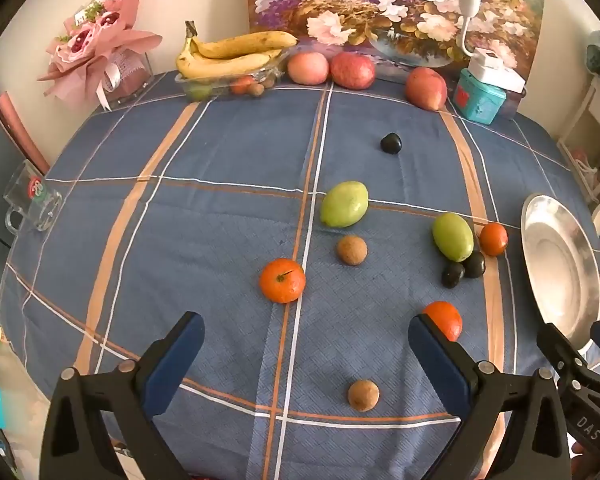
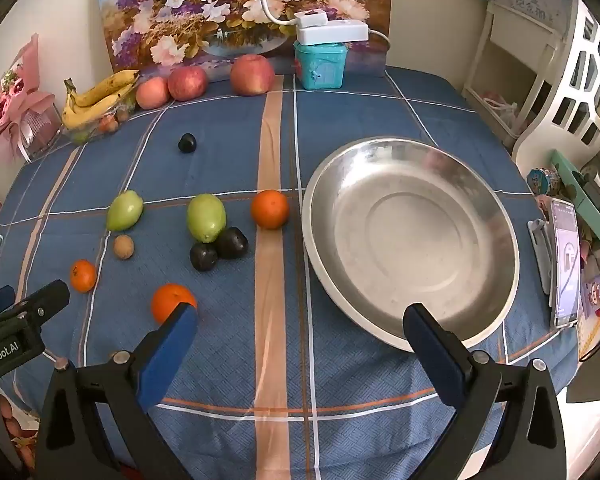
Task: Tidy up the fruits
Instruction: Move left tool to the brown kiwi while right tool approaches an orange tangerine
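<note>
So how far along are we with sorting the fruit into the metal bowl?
Nothing looks done: the metal bowl holds no fruit. Nothing is in hand; the left gripper and right gripper are both open. Left: oranges, green fruits, dark plums and brown fruits lie loose on the tablecloth.

From where I steer, the bowl (image 2: 410, 240) sits on the table's (image 2: 340, 360) right side, near its right edge. 3 oranges, 2 pears, 3 plums and 2 longans lie scattered left of it. 1 orange (image 2: 269, 209) rests just beside the bowl's left rim, with a pear (image 2: 206, 217) and 2 touching plums (image 2: 219, 249) further left. Along the far edge stand bananas (image 2: 98, 98) on a tray, 3 apples (image 2: 204, 80) and a box (image 2: 320, 65).
</note>
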`<state>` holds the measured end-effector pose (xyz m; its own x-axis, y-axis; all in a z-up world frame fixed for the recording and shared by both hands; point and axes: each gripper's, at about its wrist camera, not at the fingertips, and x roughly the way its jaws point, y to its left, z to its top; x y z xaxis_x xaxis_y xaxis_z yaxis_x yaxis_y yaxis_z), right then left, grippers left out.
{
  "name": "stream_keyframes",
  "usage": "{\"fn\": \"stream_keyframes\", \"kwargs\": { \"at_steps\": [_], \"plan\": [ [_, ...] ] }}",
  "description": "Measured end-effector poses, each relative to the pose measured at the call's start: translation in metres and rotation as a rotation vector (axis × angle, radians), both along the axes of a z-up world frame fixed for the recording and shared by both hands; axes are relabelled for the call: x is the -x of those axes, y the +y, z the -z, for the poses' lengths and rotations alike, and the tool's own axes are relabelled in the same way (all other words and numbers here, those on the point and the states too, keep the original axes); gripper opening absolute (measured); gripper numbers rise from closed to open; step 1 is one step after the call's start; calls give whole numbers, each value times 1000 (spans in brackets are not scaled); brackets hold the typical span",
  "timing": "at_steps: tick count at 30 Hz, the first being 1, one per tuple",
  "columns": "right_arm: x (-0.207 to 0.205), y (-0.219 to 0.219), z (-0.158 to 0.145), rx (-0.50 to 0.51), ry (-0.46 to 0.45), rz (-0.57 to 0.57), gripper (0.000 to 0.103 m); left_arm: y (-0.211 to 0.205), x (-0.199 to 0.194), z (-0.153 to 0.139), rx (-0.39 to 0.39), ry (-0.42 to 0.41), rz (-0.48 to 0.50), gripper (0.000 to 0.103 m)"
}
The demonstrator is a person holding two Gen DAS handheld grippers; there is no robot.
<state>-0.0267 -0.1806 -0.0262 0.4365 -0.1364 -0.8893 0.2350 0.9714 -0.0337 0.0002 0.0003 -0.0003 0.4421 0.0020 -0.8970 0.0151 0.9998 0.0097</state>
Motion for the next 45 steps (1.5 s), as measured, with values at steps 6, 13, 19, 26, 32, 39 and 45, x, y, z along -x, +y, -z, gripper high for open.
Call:
{"fn": "stream_keyframes", "kwargs": {
  "at_steps": [6, 13, 19, 26, 32, 39, 45],
  "plan": [
    [0, 0, 1, 0, 2, 0, 102, -1, -1, 1, 4, 12, -4, 103],
    [0, -1, 5, -4, 13, 1, 102, 0, 0, 6, 12, 15, 4, 103],
    [-1, 0, 7, -5, 24, -1, 102, 0, -2, 10, -1, 18, 1, 103],
    [-2, -1, 9, -4, 34, 5, 102, -1, -2, 13, -12, 25, 9, 103],
    [-2, -1, 11, -1, 42, 5, 102, -1, -3, 16, -41, 43, 10, 103],
    [-3, -1, 13, 1, 50, 13, 102, 0, -5, 25, 8, 75, 10, 103],
    [-4, -1, 17, -16, 62, 9, 102, -4, -4, 38, 104, 200, 41, 103]
  ]
}}
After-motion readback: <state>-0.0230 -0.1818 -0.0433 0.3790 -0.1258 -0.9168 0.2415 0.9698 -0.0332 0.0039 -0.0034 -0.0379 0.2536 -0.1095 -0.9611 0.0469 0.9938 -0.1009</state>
